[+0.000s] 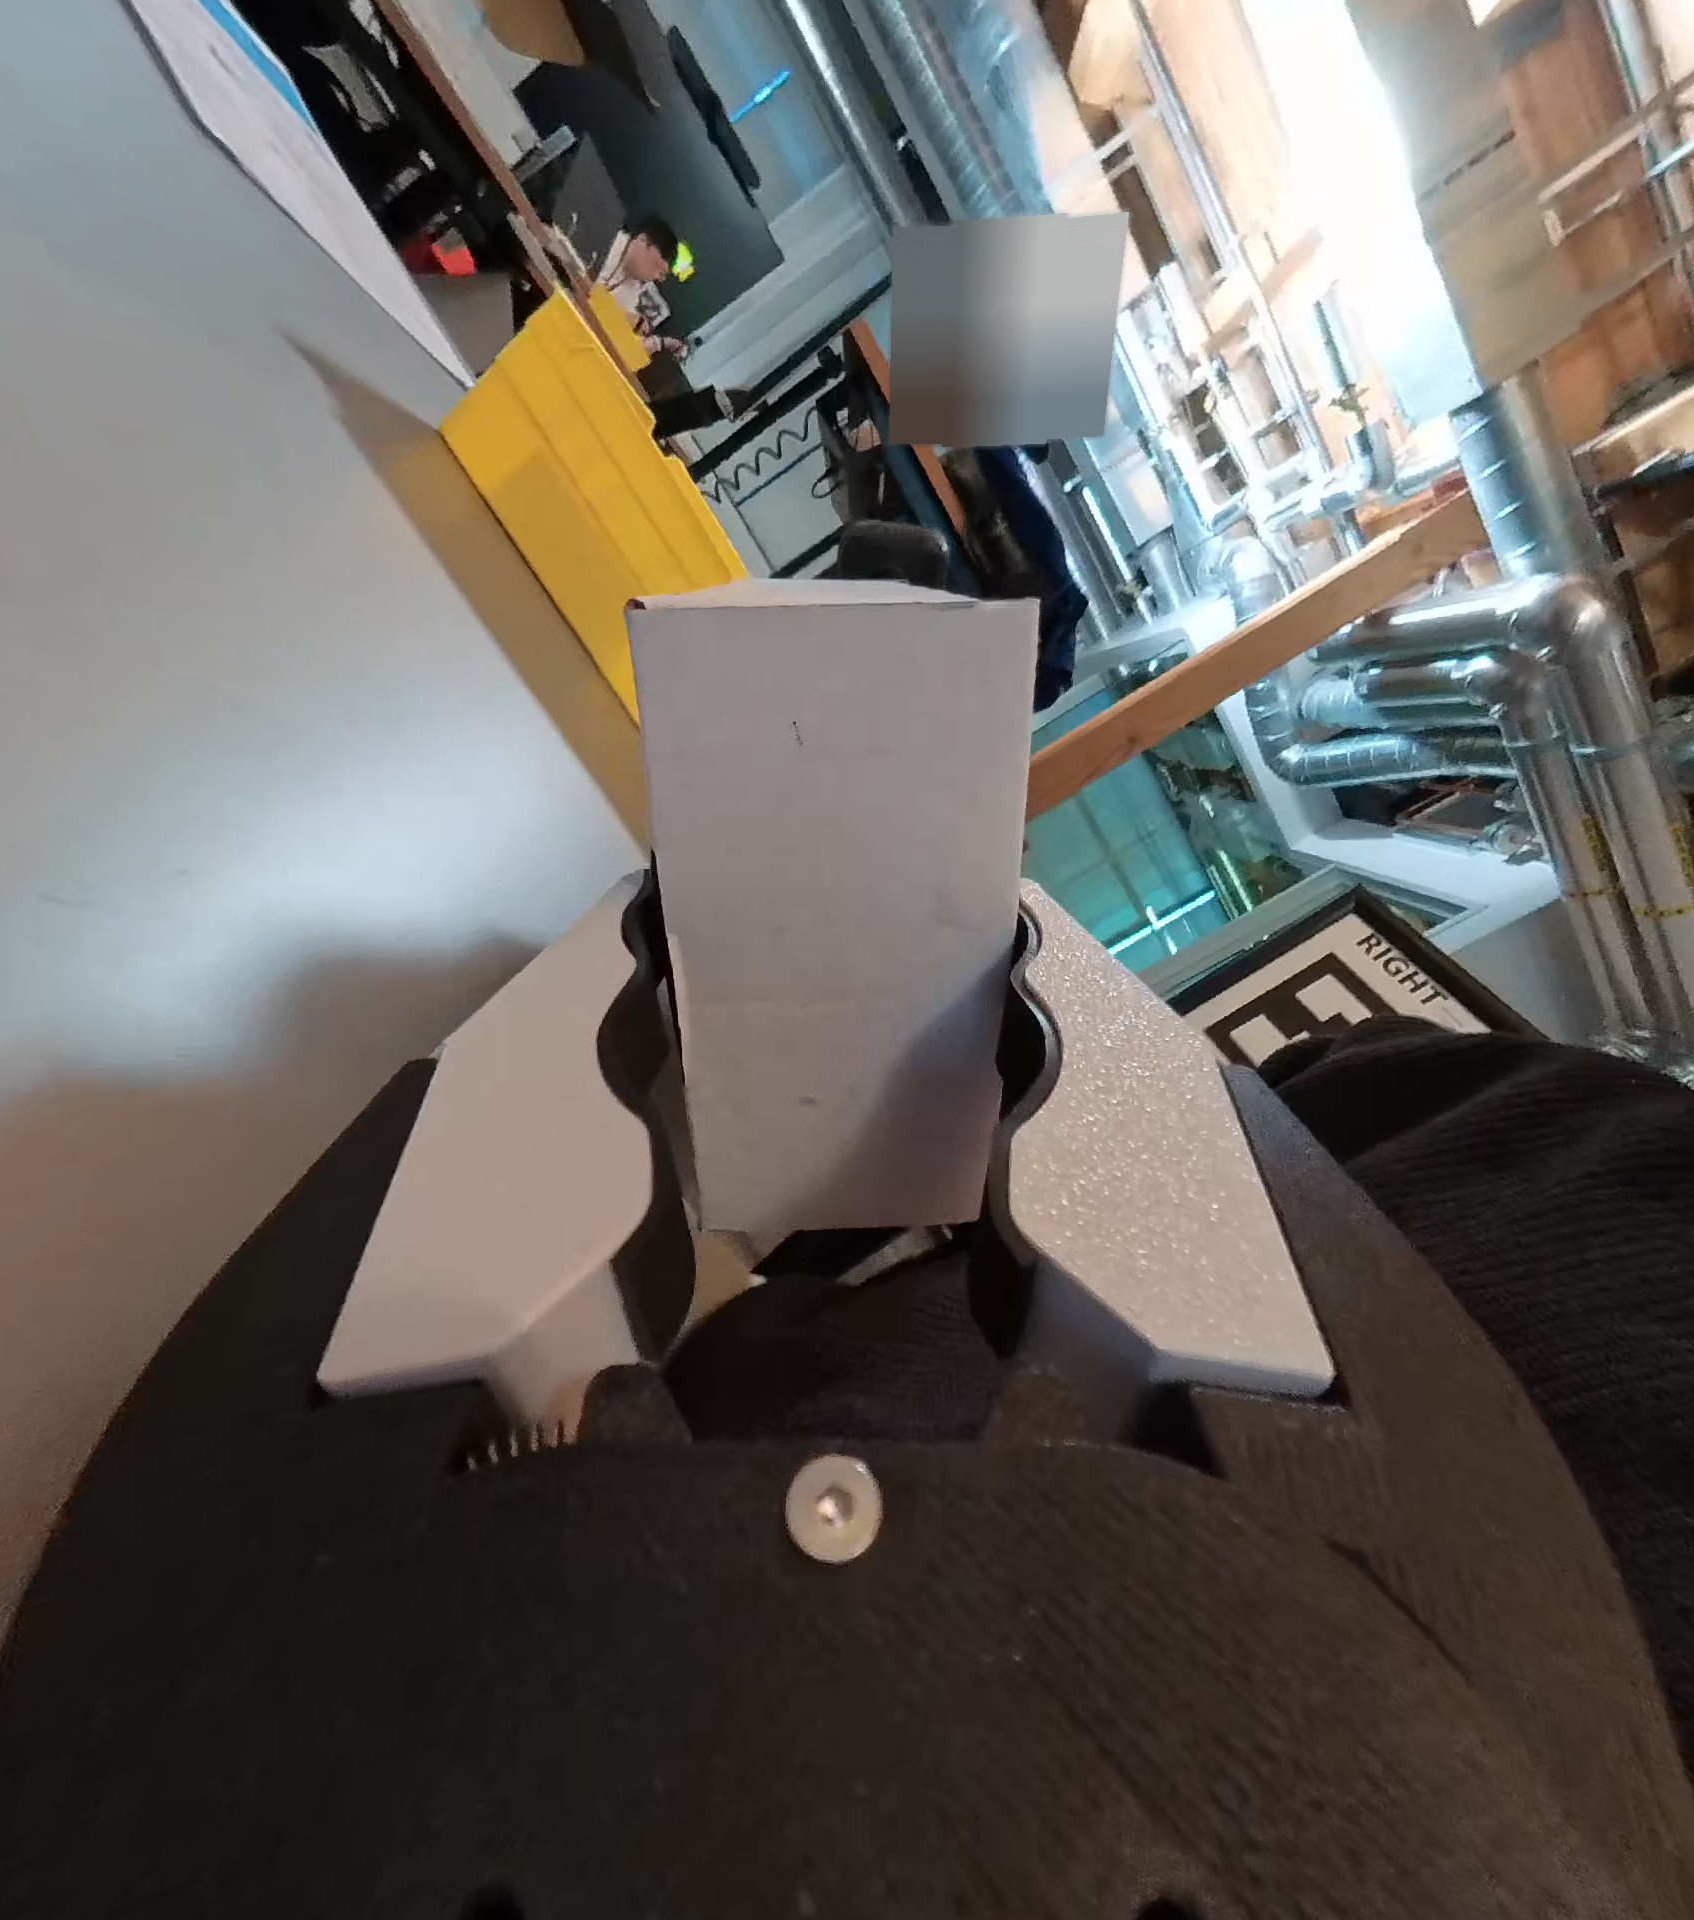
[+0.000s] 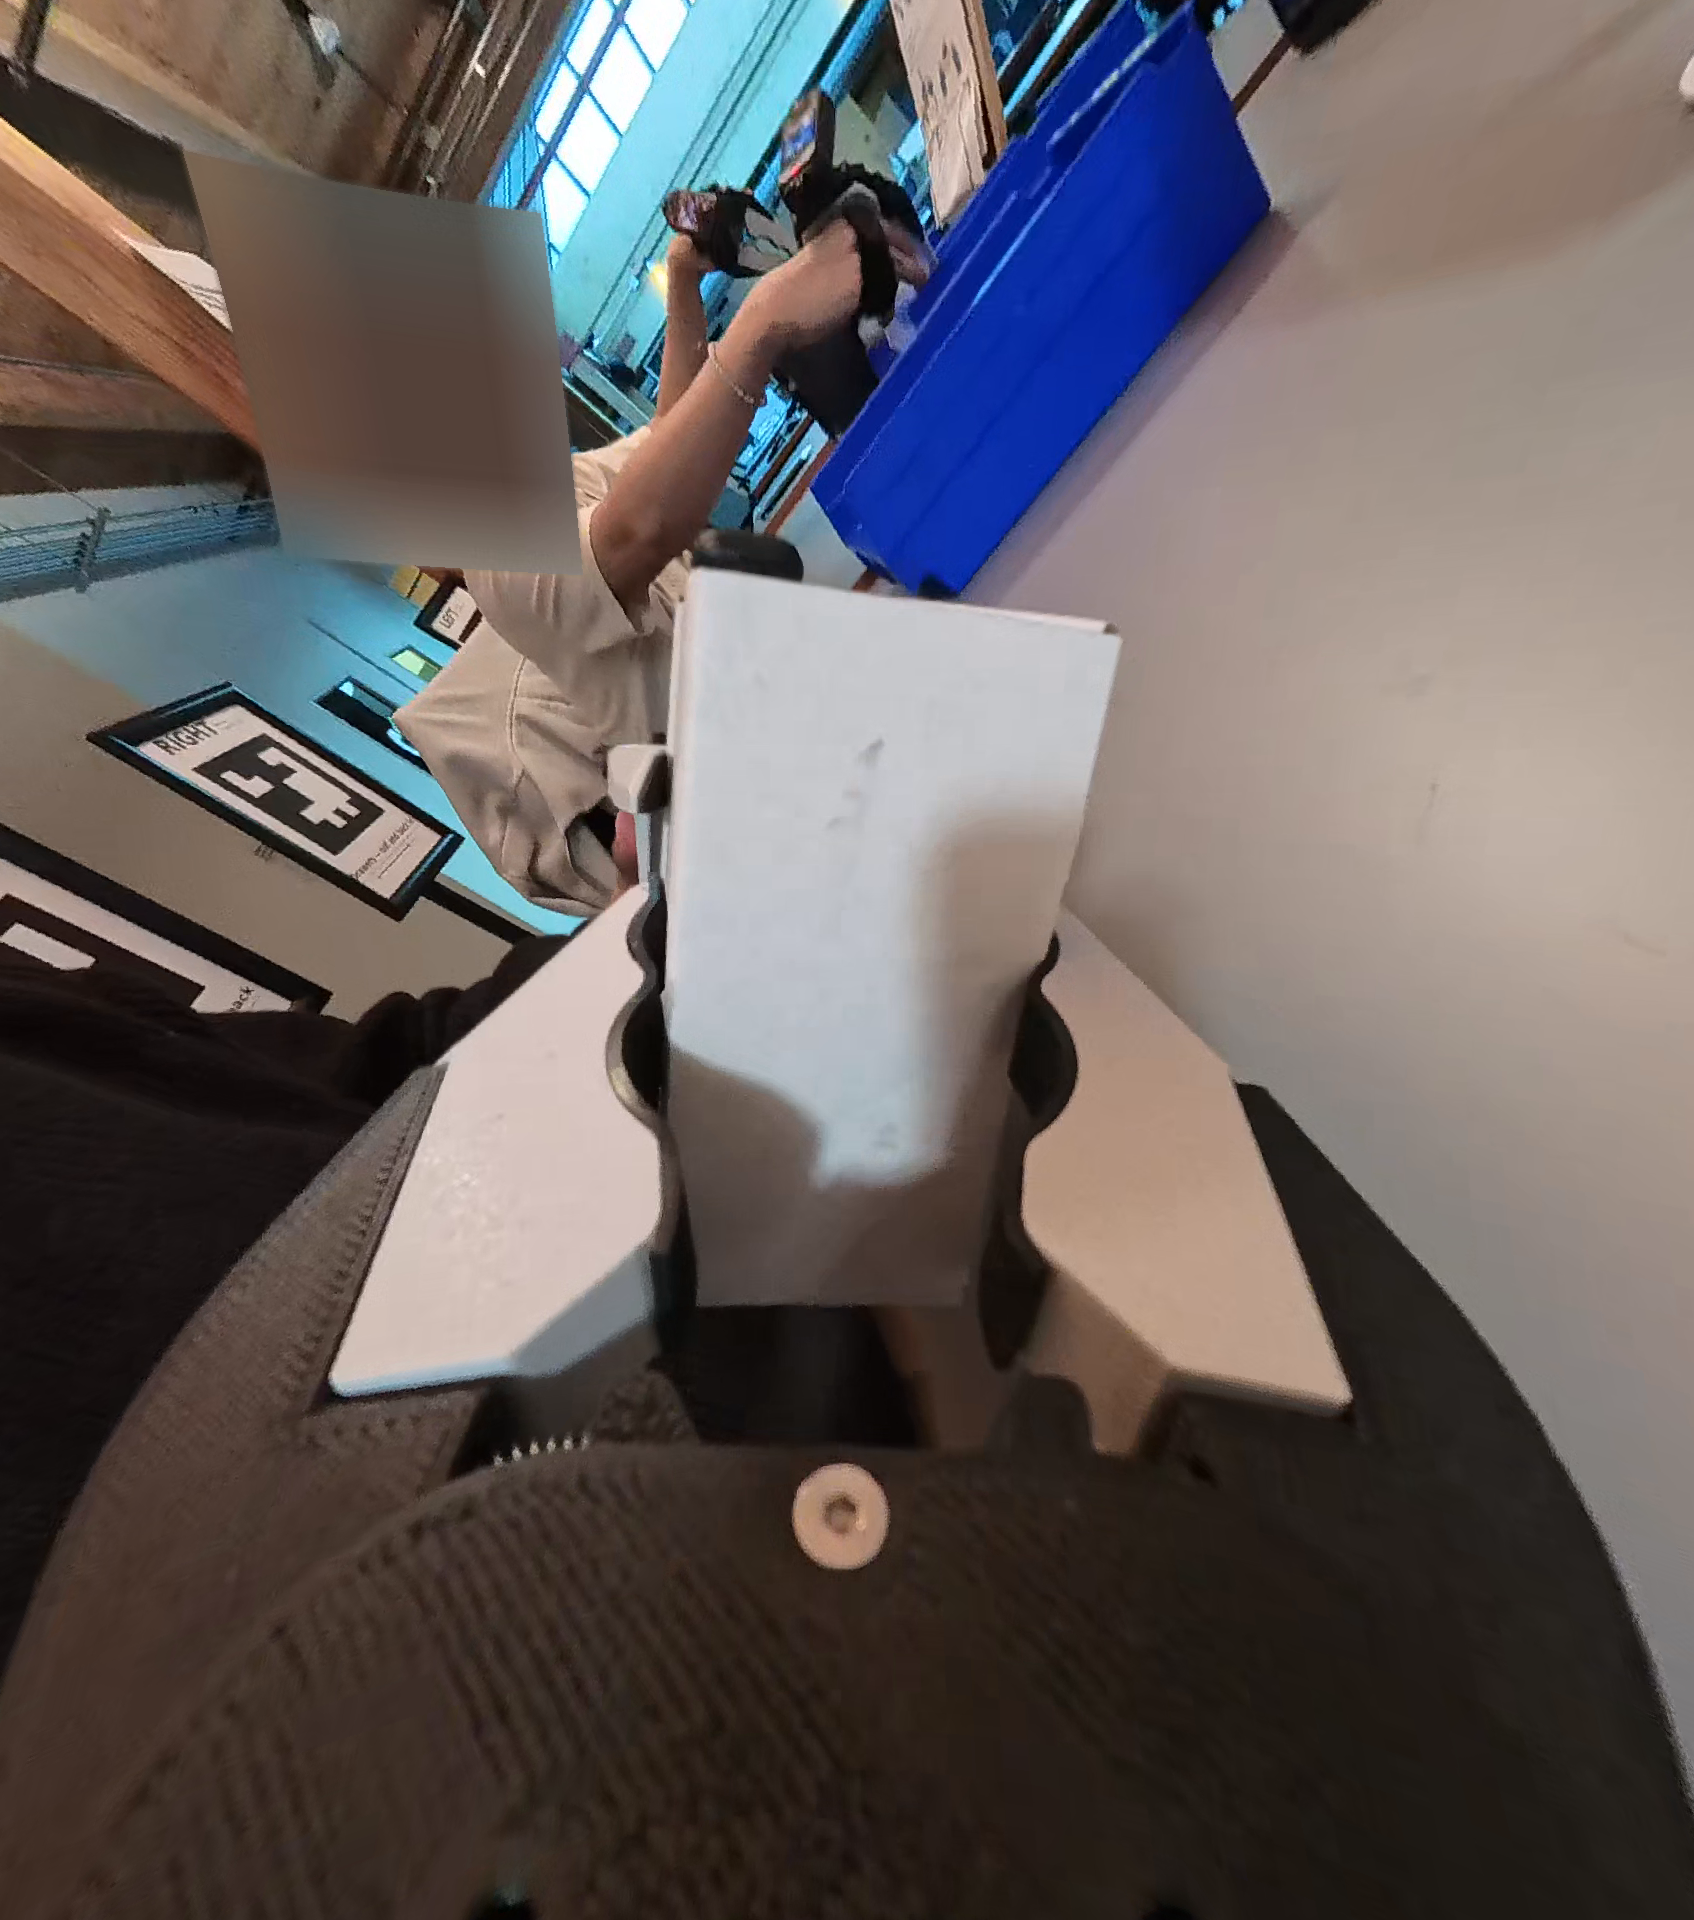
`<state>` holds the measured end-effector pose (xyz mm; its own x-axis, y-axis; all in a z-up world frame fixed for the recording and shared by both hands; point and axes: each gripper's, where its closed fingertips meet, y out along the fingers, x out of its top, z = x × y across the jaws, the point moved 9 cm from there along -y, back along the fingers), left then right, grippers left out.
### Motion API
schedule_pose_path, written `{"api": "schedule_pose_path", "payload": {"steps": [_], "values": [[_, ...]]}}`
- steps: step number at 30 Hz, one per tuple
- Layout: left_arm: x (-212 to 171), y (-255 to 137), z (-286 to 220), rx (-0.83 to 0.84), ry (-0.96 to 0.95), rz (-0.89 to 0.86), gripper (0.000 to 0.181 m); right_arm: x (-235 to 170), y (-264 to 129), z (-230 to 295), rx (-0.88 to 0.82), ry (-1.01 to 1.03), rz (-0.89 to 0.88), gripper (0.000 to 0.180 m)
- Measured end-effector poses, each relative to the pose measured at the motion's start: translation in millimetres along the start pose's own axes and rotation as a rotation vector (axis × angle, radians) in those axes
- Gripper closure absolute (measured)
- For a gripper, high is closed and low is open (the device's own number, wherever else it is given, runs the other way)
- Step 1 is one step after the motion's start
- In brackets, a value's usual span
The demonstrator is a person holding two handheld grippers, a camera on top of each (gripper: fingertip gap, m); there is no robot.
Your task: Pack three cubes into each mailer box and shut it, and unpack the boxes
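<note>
- Mailer box (image 1: 827, 914), white cardboard, is sitting clamped between the fingers of the left gripper (image 1: 830, 914); in the left wrist view only a narrow upright face of it is showing, rising past the fingertips.
- Both grey fingers (image 1: 510, 1174) of that gripper are pressing against the box's two sides, closed in only as far as the box's width is allowing.
- Behind the box, a pale grey table (image 1: 147, 675) is tilting across the left of the view, with a yellow bin (image 1: 594, 457) standing at its far edge.
- A dark sleeve (image 1: 1549, 1299) is filling the lower right of that view, and a framed black-and-white marker card (image 1: 1362, 997) is peeking out just above it.
- In the right wrist view, the right gripper (image 2: 848, 997) is likewise gripping a white mailer-box face (image 2: 864, 935) between its fingers, jaws held apart by the cardboard.
- Whether both grippers are holding one box or two separate ones I cannot tell.
- A small grey tab (image 2: 640, 779) is jutting out beside the left edge of that face.
- A blue bin (image 2: 1040, 312) is standing on the table beyond the box.
- A second person in a light top (image 2: 531, 707) is standing past the box, raising a black handheld device (image 2: 812, 218).
- Two framed marker cards (image 2: 282, 790) are lying at the left of the right wrist view.
</note>
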<state>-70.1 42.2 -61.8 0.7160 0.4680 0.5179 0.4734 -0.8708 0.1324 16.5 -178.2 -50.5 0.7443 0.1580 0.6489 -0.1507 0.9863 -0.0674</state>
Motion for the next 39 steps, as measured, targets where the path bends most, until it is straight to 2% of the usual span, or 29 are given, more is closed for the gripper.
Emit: {"api": "schedule_pose_path", "payload": {"steps": [3, 5, 7, 11, 15, 17, 19, 22, 26, 30, 33, 35, 39], "values": [[3, -2, -5, -0.005, 0.020, -0.063, 0.111, 14, -13, 8, -0.012, -0.041, -0.066, 0.113], [4, -7, -6, 0.019, 0.032, -0.078, 0.109, 34, -41, 17, -0.035, -0.068, -0.149, 0.113], [2, -11, -6, 0.035, 0.041, -0.070, 0.113, 58, -88, 27, -0.099, -0.087, -0.235, 0.113], [-5, -9, -4, 0.018, 0.011, -0.022, 0.117, 112, -211, 44, -0.343, -0.091, -0.329, 0.113], [-10, -2, 0, -0.015, -0.021, 0.022, 0.122, 148, -331, 31, -0.590, 0.005, -0.357, 0.114], [-10, 0, 3, -0.019, -0.030, 0.029, 0.125, 156, -374, 10, -0.674, 0.092, -0.332, 0.114], [-9, 3, 5, -0.024, -0.035, 0.024, 0.126, 158, -400, -16, -0.728, 0.176, -0.292, 0.114], [-8, 7, 6, -0.016, -0.021, 0.025, 0.126, 158, -405, -53, -0.706, 0.287, -0.212, 0.113], [-9, 14, 8, 0.010, 0.019, 0.057, 0.128, 155, -386, -88, -0.619, 0.372, -0.088, 0.113], [-11, 21, 10, 0.034, 0.044, 0.098, 0.128, 160, -377, -105, -0.585, 0.376, -0.106, 0.113], [-14, 25, 12, 0.039, 0.050, 0.120, 0.128, 159, -379, -109, -0.724, 0.325, -0.051, 0.099], [-14, 26, 12, 0.042, 0.058, 0.129, 0.128, 159, -378, -104, -0.770, 0.294, -0.030, 0.099], [-14, 26, 12, 0.060, 0.079, 0.141, 0.128, 156, -383, -90, -0.989, 0.187, 0.051, 0.099]]}}
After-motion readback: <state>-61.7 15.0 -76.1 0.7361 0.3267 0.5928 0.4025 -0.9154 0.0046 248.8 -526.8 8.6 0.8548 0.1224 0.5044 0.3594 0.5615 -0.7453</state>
